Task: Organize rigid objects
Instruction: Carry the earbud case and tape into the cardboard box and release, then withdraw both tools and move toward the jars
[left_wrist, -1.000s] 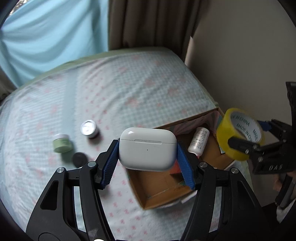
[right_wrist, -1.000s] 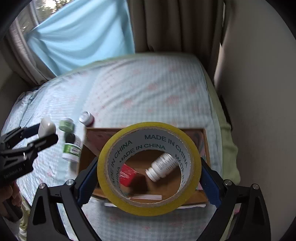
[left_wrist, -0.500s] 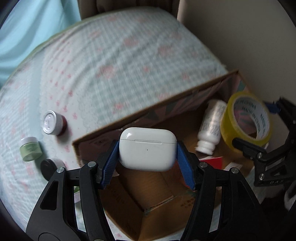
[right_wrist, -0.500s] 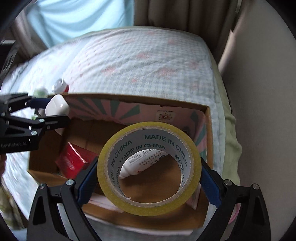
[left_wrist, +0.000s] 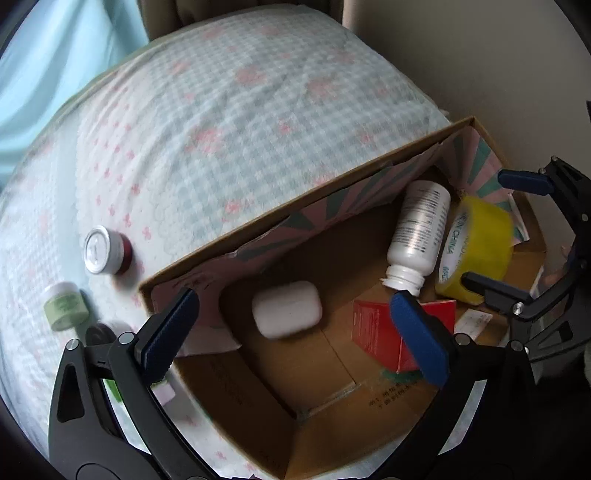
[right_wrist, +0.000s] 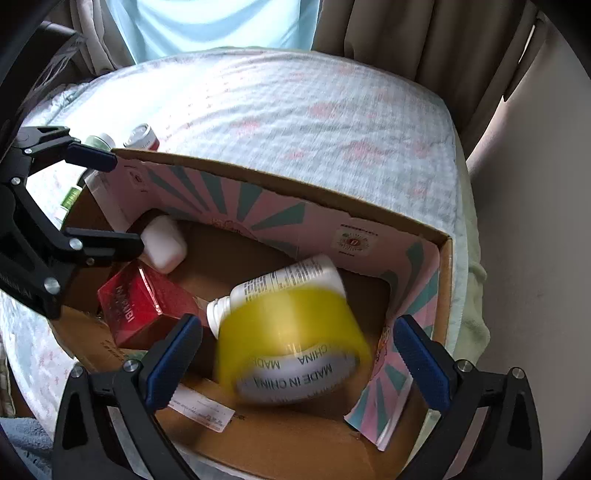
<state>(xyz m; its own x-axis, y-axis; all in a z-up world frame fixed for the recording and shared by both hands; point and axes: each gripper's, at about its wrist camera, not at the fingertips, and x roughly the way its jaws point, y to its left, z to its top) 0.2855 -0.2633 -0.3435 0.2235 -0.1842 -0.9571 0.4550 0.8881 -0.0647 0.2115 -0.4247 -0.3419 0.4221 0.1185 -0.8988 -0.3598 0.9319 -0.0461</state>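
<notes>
We see our left gripper (left_wrist: 293, 326) spread wide above the cardboard box (left_wrist: 258, 236), its blue pads well apart and touching nothing. The white earbud case (left_wrist: 286, 308) lies inside the box between them, blurred, toward the 10 o'clock corner of the box floor.

Our right gripper (right_wrist: 297, 356) is just as wide — empty too. The yellow tape roll (right_wrist: 291, 339) sits between its fingers but touches neither, motion-blurred and tilted, its printed core facing 6 o'clock. It overlaps the white bottle (right_wrist: 288, 280) lying on its side; whether the two touch we cannot tell.

A red carton (right_wrist: 144, 306) rests at 9 o'clock of the tape. Outside the box, at its 9 o'clock in the left view, stand a red-based jar (left_wrist: 105, 251) and a green jar (left_wrist: 64, 306) on the checked bedspread (left_wrist: 240, 110).
</notes>
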